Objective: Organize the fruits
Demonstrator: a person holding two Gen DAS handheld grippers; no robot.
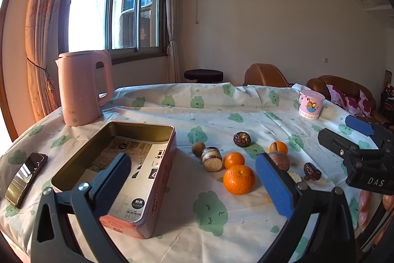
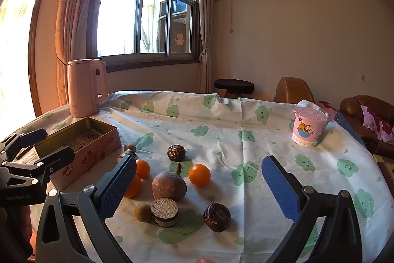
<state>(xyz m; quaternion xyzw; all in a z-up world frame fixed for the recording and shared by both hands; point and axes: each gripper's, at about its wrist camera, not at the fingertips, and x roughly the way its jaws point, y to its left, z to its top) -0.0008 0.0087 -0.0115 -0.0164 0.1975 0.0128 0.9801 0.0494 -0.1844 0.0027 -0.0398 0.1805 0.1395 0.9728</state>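
**Fruits wait on the cloth, tin is ready**

Sunlit living room, and in it a big table covered with a white cloth with green cloud faces [image 1: 216,115]. On the left part of the cloth stands an open pink rectangular metal tin [image 1: 138,189], with only printed paper inside, no fruit yet. A pink electric kettle [image 1: 81,88] stands behind it, and a pink cartoon mug [image 2: 307,130] sits well apart on the far right.

The fruits lie loose just beside the tin's right wall: a large brown pear-shaped fruit with a stem [image 2: 168,185], a big orange mandarin [image 1: 238,179], two smaller ones [image 1: 233,160] [image 2: 199,174], and some dark wrinkled dried fruits [image 2: 216,216].

The left gripper [image 1: 194,179] has its blue pads wide apart and holds nothing; the right gripper [image 2: 199,191] is also spread and empty, above the fruit group.

I judge the step is the first pick. It is better to take a fruit at the edge of the group first, to close the pads gently on the middle of it, and to lift straight up so the round neighbours do not roll.
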